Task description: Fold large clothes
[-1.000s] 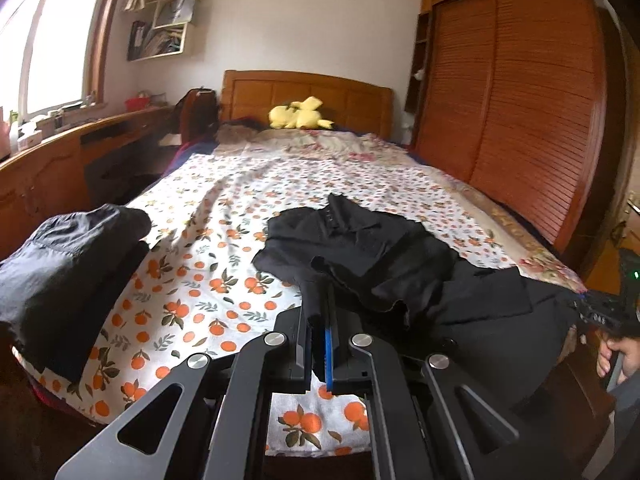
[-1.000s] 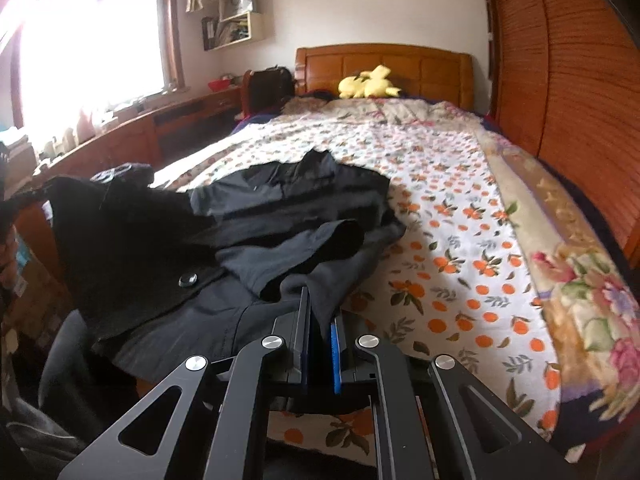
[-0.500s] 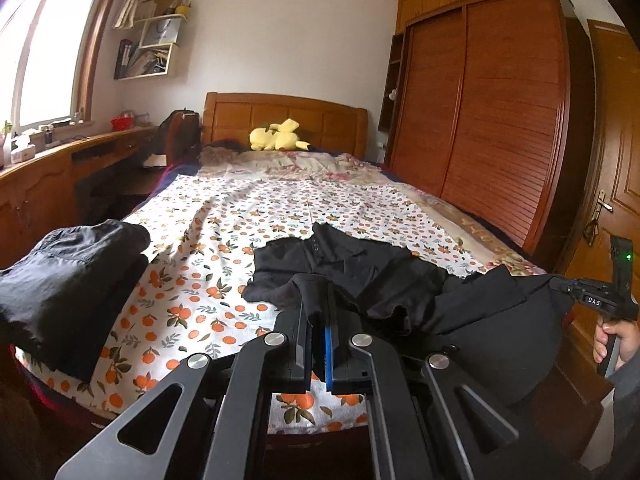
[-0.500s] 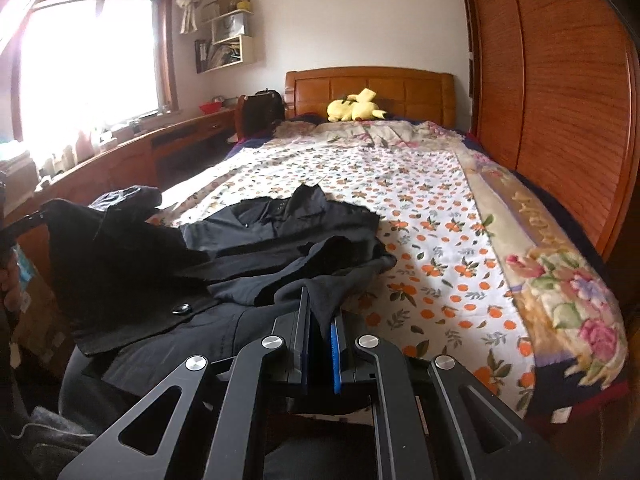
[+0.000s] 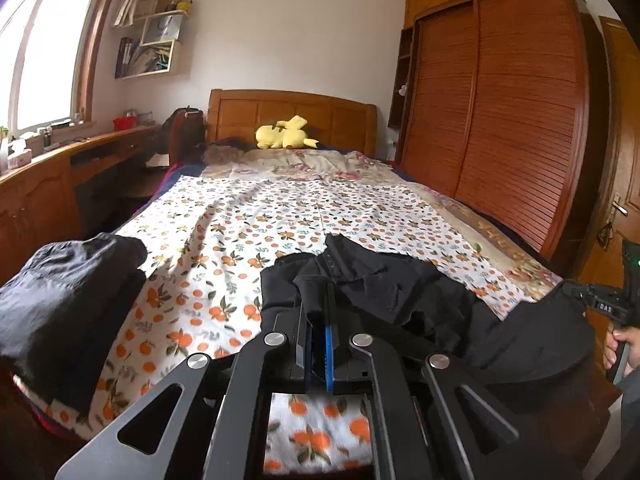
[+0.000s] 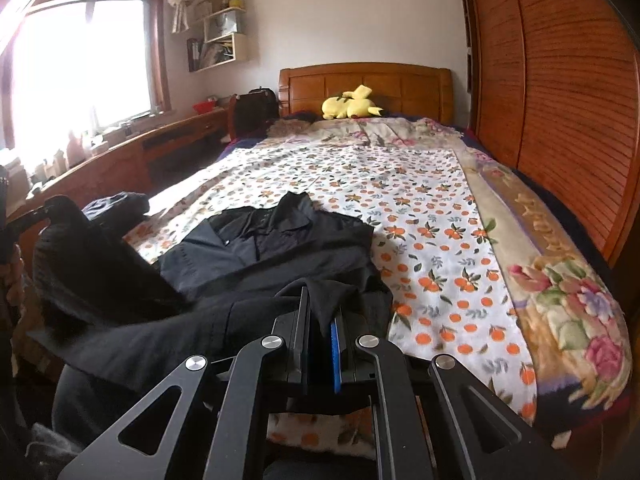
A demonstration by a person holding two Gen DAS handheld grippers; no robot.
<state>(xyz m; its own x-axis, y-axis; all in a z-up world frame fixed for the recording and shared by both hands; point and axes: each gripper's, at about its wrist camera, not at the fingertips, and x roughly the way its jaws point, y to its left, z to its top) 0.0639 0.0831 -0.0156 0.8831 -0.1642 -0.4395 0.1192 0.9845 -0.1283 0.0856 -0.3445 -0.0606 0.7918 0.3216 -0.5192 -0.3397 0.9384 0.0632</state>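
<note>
A black button-up shirt point(image 5: 384, 280) lies crumpled on the near end of the bed, collar toward the headboard. My left gripper point(image 5: 318, 300) is shut on a fold of its hem, lifted off the sheet. In the right wrist view the same shirt point(image 6: 280, 240) spreads from the collar down to my right gripper point(image 6: 322, 304), which is shut on another pinch of black cloth. The stretch of fabric between the two grippers hangs over the foot of the bed. The right gripper point(image 5: 600, 304) also shows at the right edge of the left wrist view, held by a hand.
A stack of folded dark clothes point(image 5: 68, 292) sits at the bed's near left corner. The orange-print sheet point(image 5: 288, 216) covers the bed, a yellow plush toy point(image 5: 286, 133) lies by the headboard. A wooden desk point(image 5: 48, 184) runs along the left, a slatted wardrobe point(image 5: 520, 128) along the right.
Both grippers have risen and drawn back toward the foot of the bed, pulling the shirt's lower edge with them. The shirt now lies lower in both views and more stretched out.
</note>
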